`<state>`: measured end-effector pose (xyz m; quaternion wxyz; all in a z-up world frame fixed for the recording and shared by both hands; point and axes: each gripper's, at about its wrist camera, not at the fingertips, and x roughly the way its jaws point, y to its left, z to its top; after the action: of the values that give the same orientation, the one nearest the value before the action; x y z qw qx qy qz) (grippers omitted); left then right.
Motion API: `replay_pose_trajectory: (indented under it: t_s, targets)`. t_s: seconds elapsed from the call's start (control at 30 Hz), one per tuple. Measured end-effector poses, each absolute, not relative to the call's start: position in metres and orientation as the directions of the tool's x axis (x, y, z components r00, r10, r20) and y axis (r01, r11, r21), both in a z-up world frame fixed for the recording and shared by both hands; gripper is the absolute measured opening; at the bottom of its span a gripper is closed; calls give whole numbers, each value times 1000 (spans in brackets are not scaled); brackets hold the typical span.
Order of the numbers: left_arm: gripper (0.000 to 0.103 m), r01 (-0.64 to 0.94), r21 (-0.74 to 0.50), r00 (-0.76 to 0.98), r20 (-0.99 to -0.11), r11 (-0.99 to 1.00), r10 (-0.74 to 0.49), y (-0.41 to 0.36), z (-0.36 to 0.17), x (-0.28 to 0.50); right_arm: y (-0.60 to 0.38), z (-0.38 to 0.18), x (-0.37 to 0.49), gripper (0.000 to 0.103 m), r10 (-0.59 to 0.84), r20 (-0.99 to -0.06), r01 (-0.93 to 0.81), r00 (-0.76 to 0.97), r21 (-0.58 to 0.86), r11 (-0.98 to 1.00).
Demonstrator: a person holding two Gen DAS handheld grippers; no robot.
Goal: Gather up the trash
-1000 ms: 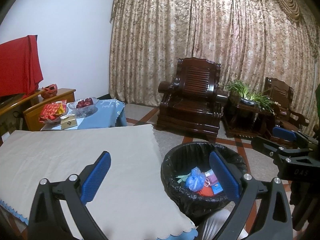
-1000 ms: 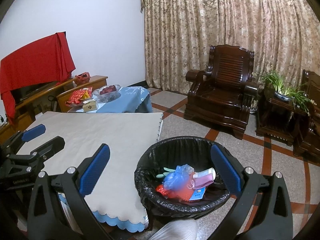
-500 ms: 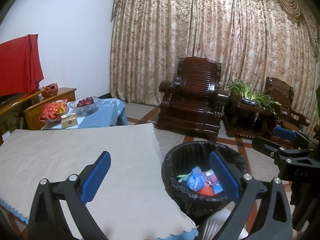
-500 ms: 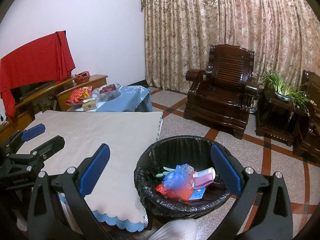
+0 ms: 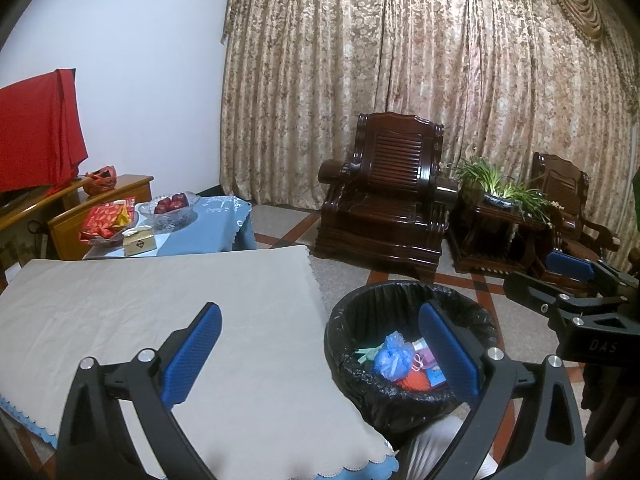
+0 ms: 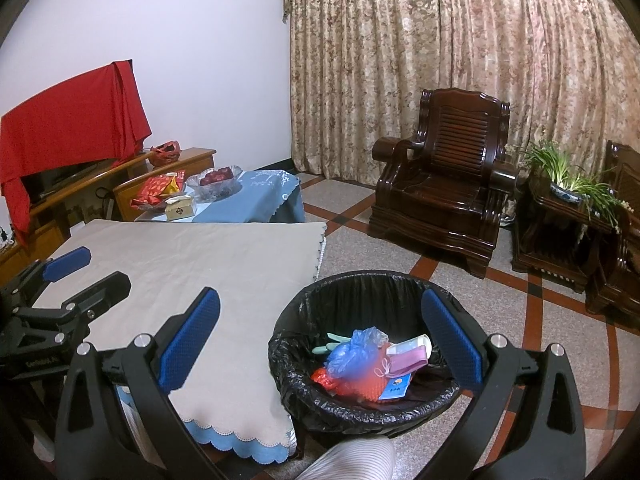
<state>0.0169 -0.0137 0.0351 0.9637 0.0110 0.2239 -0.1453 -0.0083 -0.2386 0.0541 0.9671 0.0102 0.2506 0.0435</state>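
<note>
The trash [image 6: 370, 364], a blue bag, a red net and small cartons, lies in the black-lined bin [image 6: 404, 288] on the floor just beside the bench [image 6: 192, 256]. Over the last second almost nothing has shifted, only a slight drift of both views, which suggests collecting is finished. The left claw [image 5: 318, 354] and right claw [image 6: 320, 344] hang wide open and empty. The bench's cloth is bare; the armchair [image 6: 444, 176] stands well apart, blocking nothing.
</note>
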Motion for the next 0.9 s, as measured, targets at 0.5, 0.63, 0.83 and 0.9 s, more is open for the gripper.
replay_pose_trajectory:
  t_s: [0.5,0.63,0.83,0.9]
  targets:
    - [97,284,-45,857,-435,958,-275,-12,35,18,-238,53,-7,98,89,-485,-79,870,41,996]
    - [97,285,-44,857,-436,958,-275,-12,35,18,-238,54,-7,98,88,-485,-79,870,41,996]
    - [97,285,-45,856,-437,957,-275,-13,36,18,-238,54,-7,98,89,-486,-79,869,41,996]
    - [97,286,-43,857,-436,957,-275,-12,36,18,-237,54,-7,98,89,-486,-79,869,40,996]
